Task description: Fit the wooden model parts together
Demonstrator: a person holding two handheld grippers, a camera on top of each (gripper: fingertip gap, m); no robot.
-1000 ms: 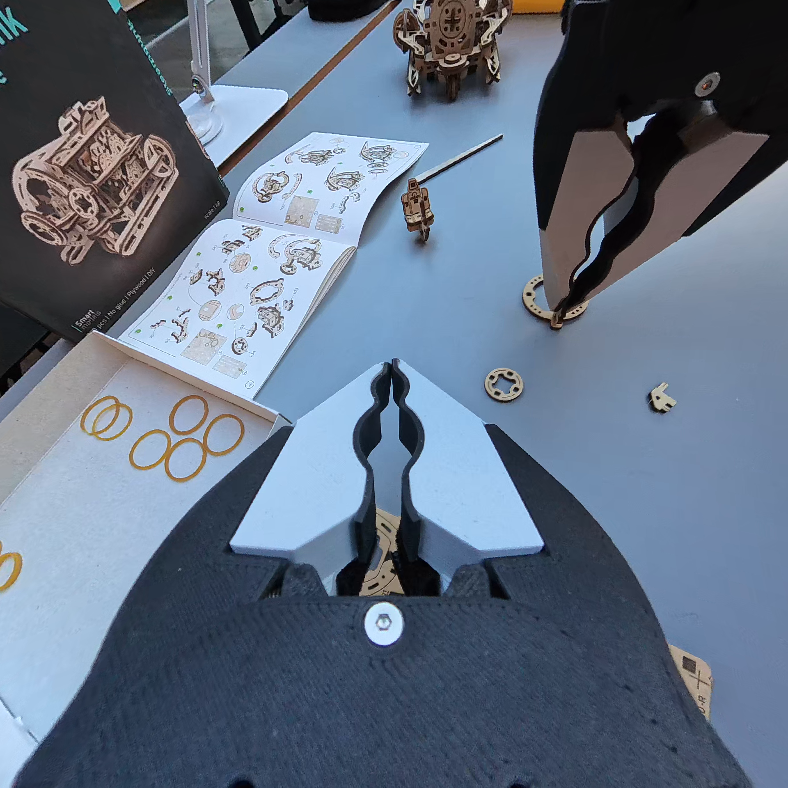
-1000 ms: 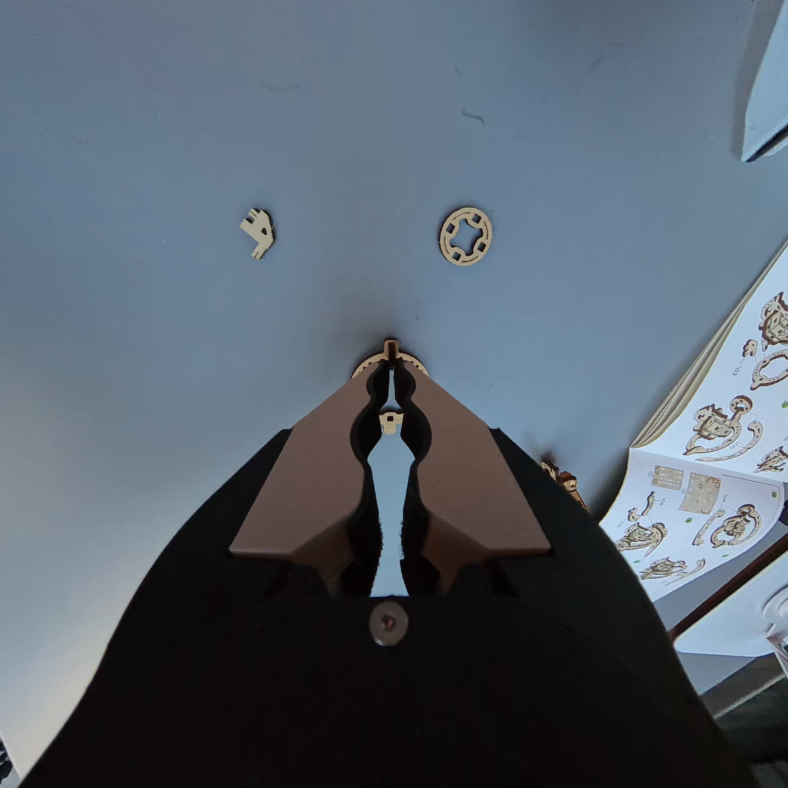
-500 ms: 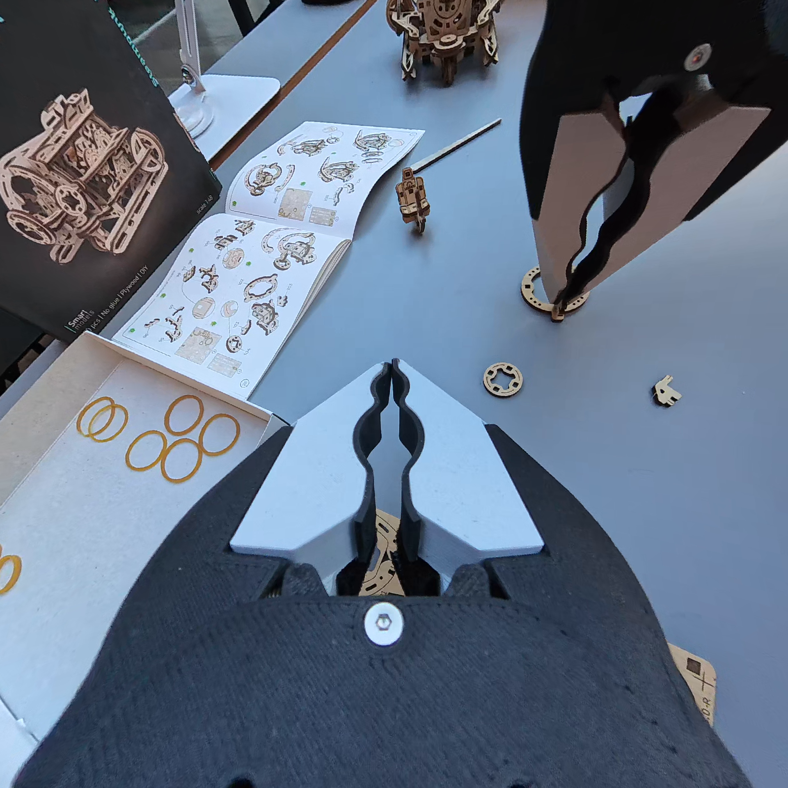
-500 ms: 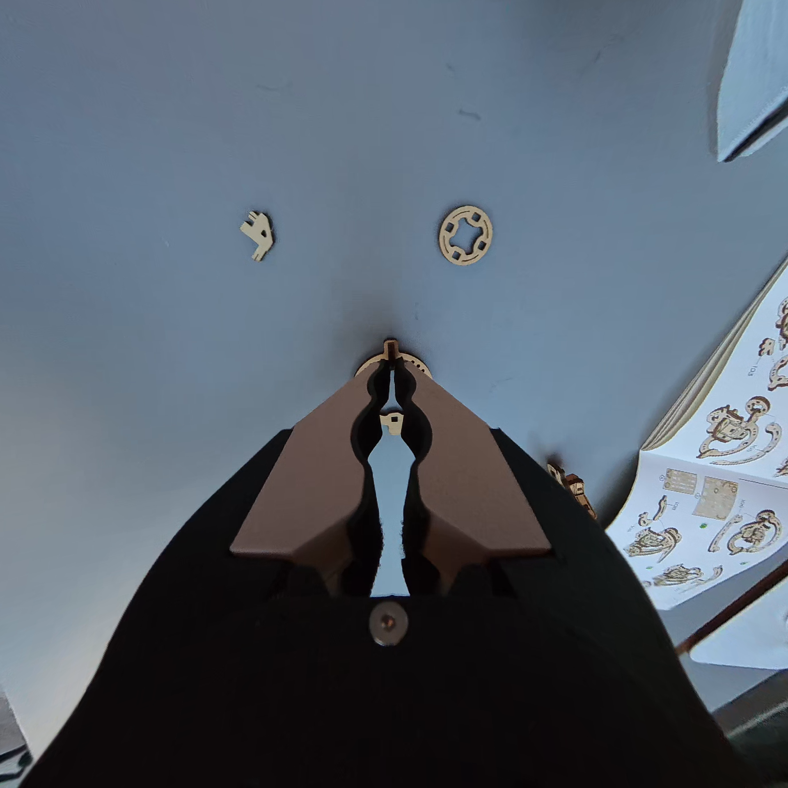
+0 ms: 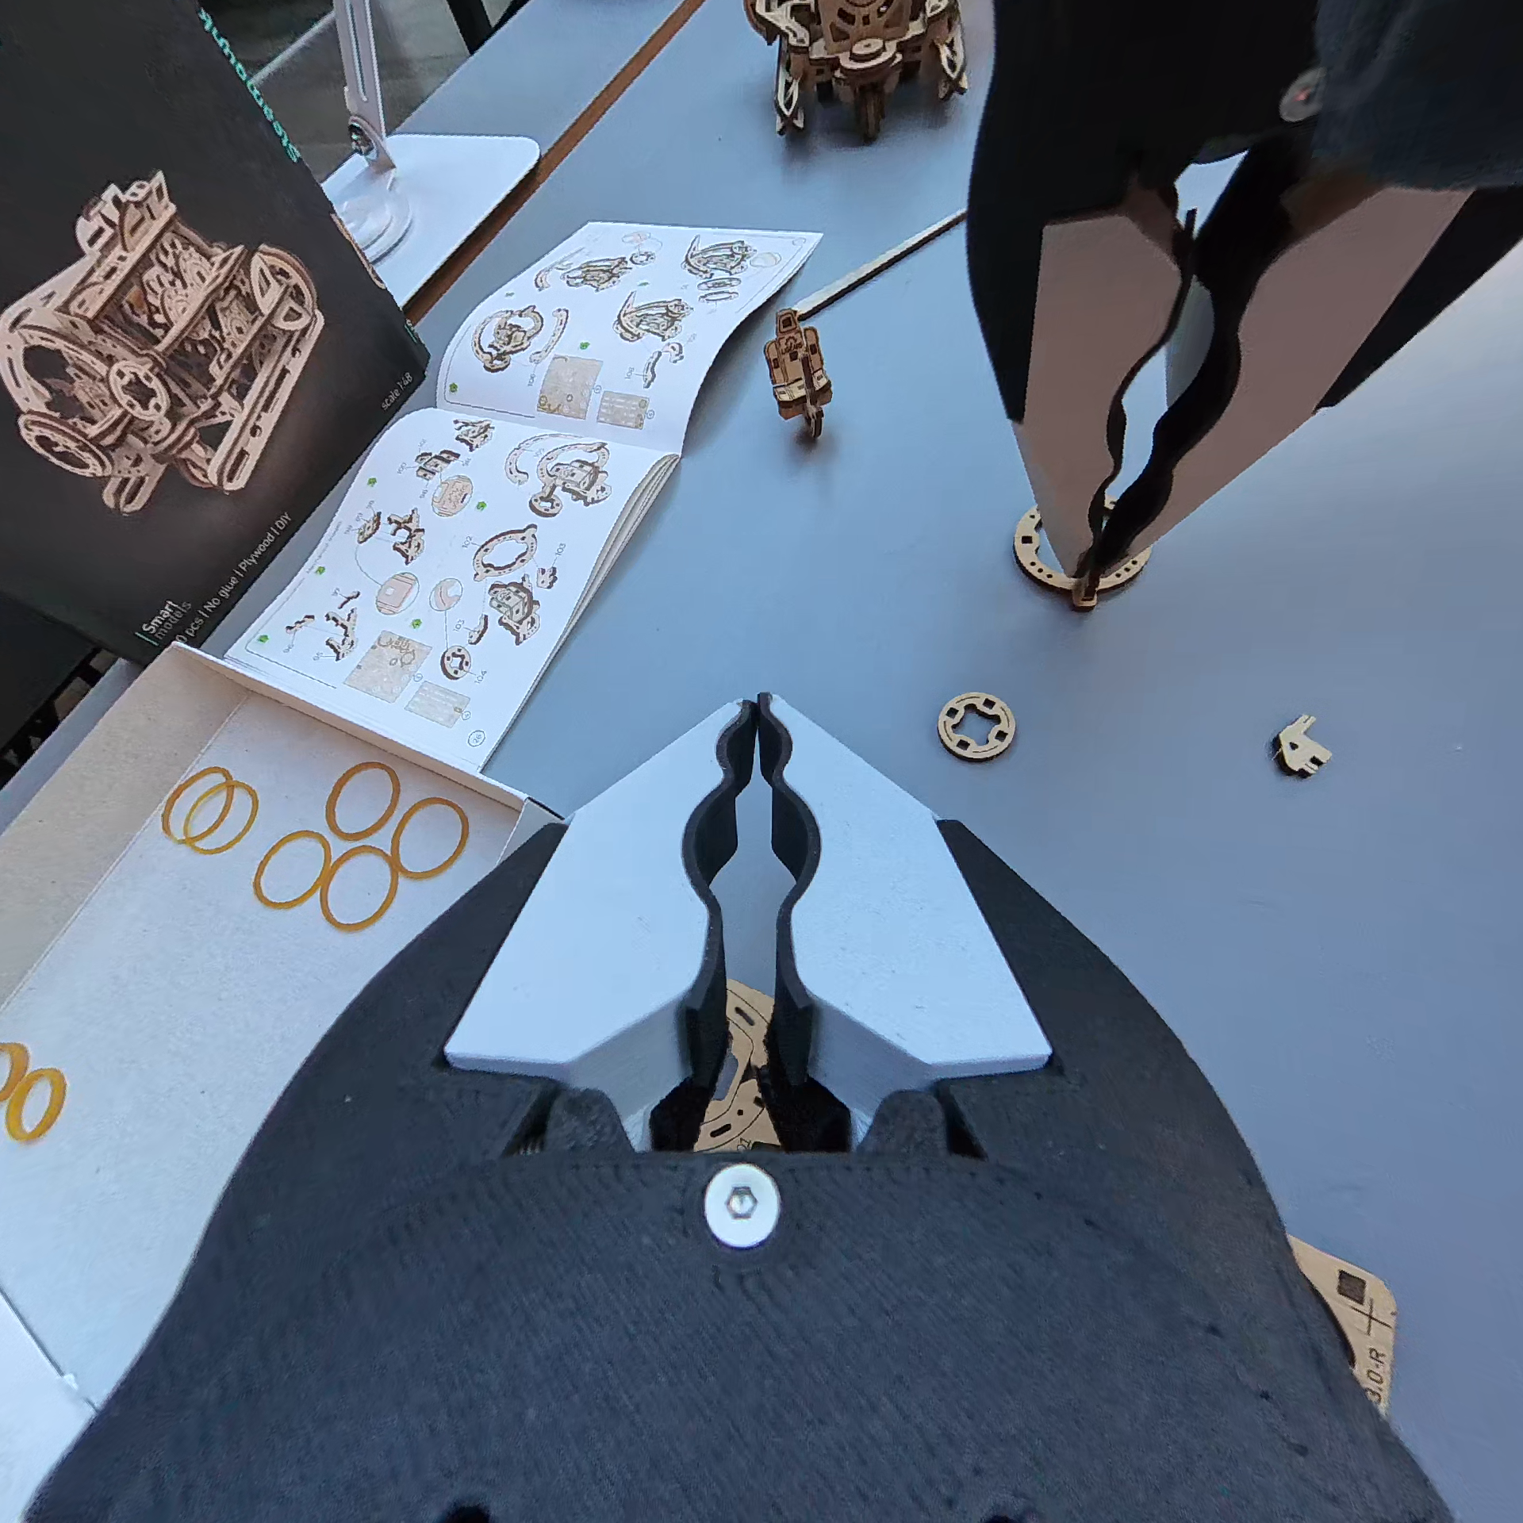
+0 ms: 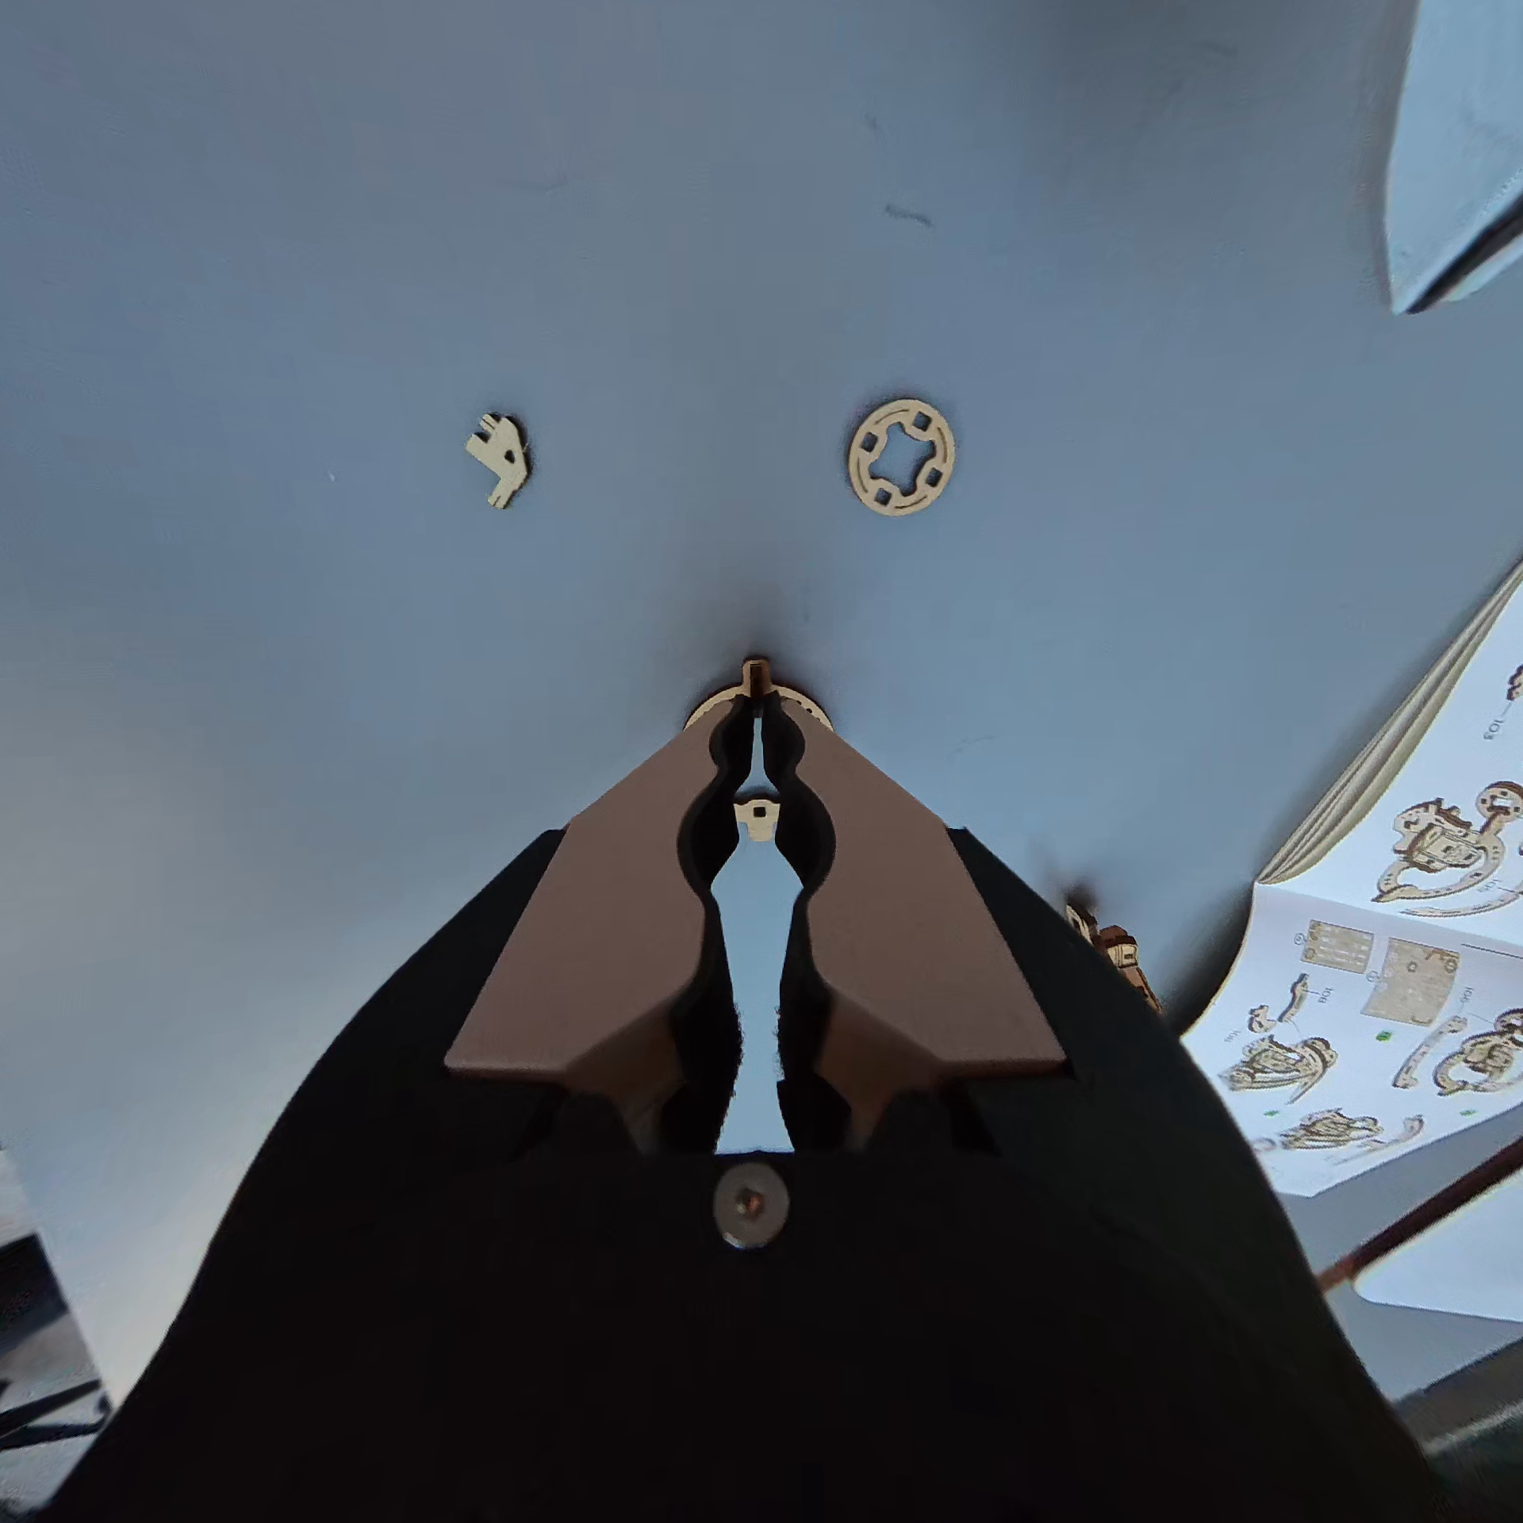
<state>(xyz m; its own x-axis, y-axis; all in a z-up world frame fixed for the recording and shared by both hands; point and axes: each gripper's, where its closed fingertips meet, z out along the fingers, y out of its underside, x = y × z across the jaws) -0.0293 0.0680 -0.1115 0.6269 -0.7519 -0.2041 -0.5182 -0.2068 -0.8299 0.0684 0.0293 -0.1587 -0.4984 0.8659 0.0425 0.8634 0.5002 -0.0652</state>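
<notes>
My right gripper is shut on a small wooden peg and presses it down onto a wooden ring lying on the grey table. The right gripper also shows in the left wrist view, pointing down at the ring. My left gripper is shut and empty, held above the table short of the parts. A small round wooden disc with a star cut-out lies between the grippers; it also shows in the right wrist view. A small hooked wooden piece lies to the right, also seen in the right wrist view.
An open instruction booklet lies at the left. A black model box stands behind it. A white tray holds several rubber bands. A small wooden sub-assembly with a stick and a built wooden model stand farther back. A plywood sheet lies under my left gripper. The tips of one gripper are about 12 cm away from the tips of the other. The small round wooden disc lies around 6 cm away from my right fingertips. From my right tips it is roughly 7 cm to the small hooked wooden piece; from my left, 15 cm. It is also in sight in the right wrist view.
The left wrist view has drifted slightly, so table objects sit a little lower left. The right gripper stays pressed on the peg and ring.
</notes>
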